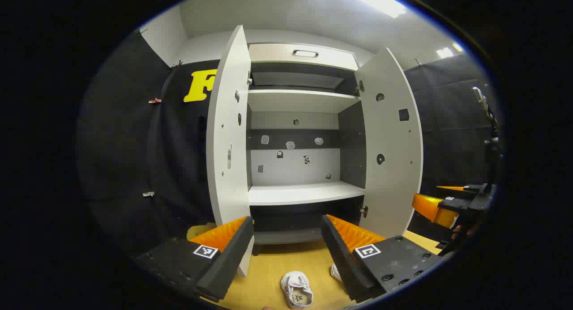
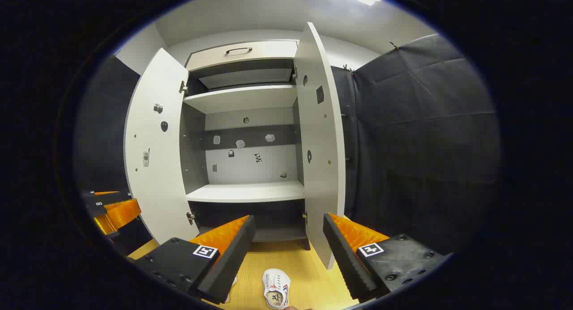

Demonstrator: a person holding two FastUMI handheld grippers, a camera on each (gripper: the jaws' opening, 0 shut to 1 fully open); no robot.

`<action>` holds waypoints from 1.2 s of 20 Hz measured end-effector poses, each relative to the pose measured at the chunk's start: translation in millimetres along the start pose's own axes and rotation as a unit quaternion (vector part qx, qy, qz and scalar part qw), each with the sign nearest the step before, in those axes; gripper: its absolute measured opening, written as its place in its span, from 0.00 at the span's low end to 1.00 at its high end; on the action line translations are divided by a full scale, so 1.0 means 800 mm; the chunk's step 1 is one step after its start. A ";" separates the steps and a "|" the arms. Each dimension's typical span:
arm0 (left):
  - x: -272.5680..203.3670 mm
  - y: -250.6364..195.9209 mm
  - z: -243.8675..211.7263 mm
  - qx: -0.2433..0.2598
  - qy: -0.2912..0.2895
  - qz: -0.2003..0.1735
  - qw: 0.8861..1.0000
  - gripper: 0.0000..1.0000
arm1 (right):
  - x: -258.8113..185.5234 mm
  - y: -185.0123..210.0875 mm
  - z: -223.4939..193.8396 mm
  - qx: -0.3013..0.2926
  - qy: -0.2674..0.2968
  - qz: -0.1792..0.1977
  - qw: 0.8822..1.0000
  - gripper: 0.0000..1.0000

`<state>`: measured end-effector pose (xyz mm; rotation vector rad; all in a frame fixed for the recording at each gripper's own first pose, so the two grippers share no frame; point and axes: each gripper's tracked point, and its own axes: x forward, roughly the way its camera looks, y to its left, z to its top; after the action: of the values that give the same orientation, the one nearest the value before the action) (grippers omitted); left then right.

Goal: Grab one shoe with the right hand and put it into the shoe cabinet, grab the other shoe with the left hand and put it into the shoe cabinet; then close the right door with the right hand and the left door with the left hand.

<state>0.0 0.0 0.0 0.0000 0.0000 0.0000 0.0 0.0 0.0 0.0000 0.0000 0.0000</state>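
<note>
Ahead, shoe cabinet doors wide open; both shoes on the floor; left gripper and right gripper jaws wide apart, empty.

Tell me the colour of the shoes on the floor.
White shoes, with small dark markings; clearest in the left gripper view.

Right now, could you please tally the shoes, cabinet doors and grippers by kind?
Shoes: 2 (one, other)
Open cabinet doors: 2 (left door, right door)
Grippers: 2 (left gripper, right gripper)
Total: 6
</note>
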 end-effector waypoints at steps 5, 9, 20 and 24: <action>-0.004 0.007 -0.010 0.002 0.001 -0.005 1.000 0.95 | -0.011 -0.002 -0.006 -0.005 0.005 -0.007 1.000 0.98; -0.003 0.009 -0.017 0.009 0.008 -0.011 1.000 0.95 | -0.014 0.005 -0.016 -0.013 0.016 -0.004 1.000 0.98; -0.003 0.026 -0.028 -0.015 0.010 -0.013 1.000 0.95 | -0.009 0.023 -0.030 -0.019 0.028 0.001 0.999 0.98; -0.002 0.035 -0.037 -0.021 0.020 -0.008 1.000 0.95 | -0.005 0.031 -0.051 -0.029 0.053 0.012 0.998 0.98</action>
<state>-1.8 28.1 -29.4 -0.0425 0.0393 -0.0168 -4.0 24.9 -41.0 -0.0575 0.1051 0.0248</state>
